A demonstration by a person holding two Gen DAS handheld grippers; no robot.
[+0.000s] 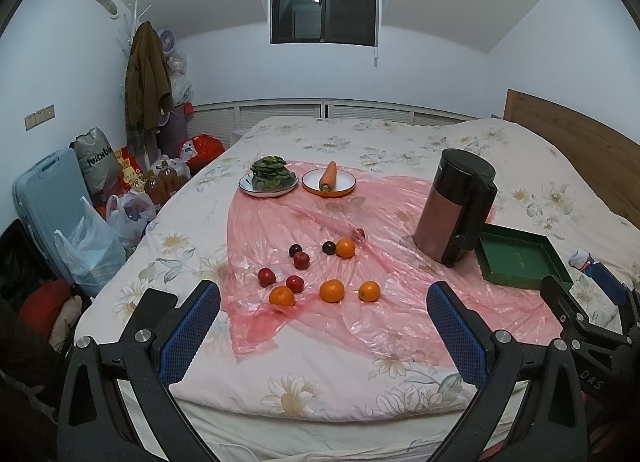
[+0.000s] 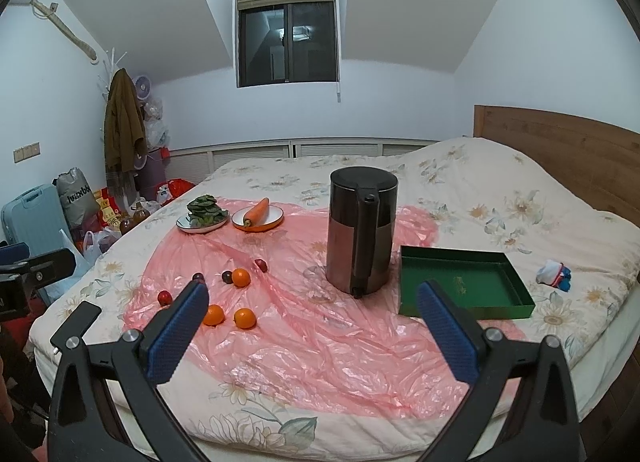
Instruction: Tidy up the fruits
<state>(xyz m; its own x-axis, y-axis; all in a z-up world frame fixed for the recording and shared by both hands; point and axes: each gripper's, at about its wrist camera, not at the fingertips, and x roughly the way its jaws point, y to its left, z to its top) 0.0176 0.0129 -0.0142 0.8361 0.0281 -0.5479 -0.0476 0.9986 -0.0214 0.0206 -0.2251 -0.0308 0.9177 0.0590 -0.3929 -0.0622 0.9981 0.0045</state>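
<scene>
Several oranges (image 1: 331,290) and small red and dark plums (image 1: 266,276) lie loose on a pink plastic sheet (image 1: 400,302) on the bed. They also show in the right wrist view, the oranges (image 2: 244,318) and plums (image 2: 164,297) at the left. An empty green box (image 1: 520,262) (image 2: 464,286) sits to the right of a dark kettle. My left gripper (image 1: 323,294) is open and empty, hovering before the fruit. My right gripper (image 2: 312,294) is open and empty, above the sheet near the box.
A dark kettle (image 1: 456,205) (image 2: 362,229) stands between fruit and box. A plate of greens (image 1: 269,177) and a plate with a carrot (image 1: 329,179) sit farther back. A small sock-like item (image 2: 554,272) lies right of the box. Bags and a suitcase (image 1: 44,197) crowd the floor at left.
</scene>
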